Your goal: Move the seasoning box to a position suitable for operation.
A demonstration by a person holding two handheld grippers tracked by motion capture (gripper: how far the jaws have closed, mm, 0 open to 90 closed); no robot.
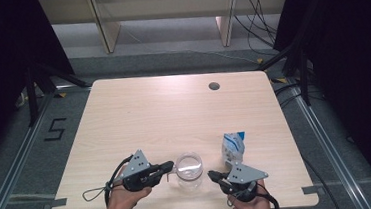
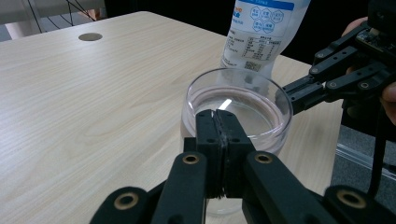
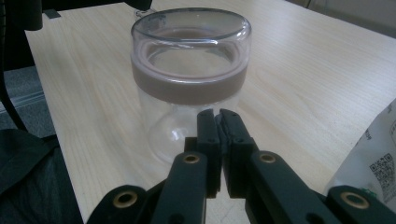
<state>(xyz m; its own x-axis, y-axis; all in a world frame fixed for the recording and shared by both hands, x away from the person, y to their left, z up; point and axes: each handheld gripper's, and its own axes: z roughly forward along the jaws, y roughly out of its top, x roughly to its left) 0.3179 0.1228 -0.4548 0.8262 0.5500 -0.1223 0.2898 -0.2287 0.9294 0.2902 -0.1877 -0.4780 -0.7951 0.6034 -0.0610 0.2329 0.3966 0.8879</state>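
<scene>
The left gripper [image 1: 167, 167] has its fingers [image 2: 219, 135] pressed together with nothing between them, their tips right at the near-left rim of the glass jar [image 1: 188, 170]. The right gripper [image 1: 213, 175] also has its fingers [image 3: 218, 135] closed on nothing, just beside the jar's lower right side. The jar stands upright near the front edge of the desk [image 1: 149, 112], between the two grippers, with a brownish band below its clear rim. A white and blue pouch [image 1: 233, 147] stands just right of it, a little farther back.
</scene>
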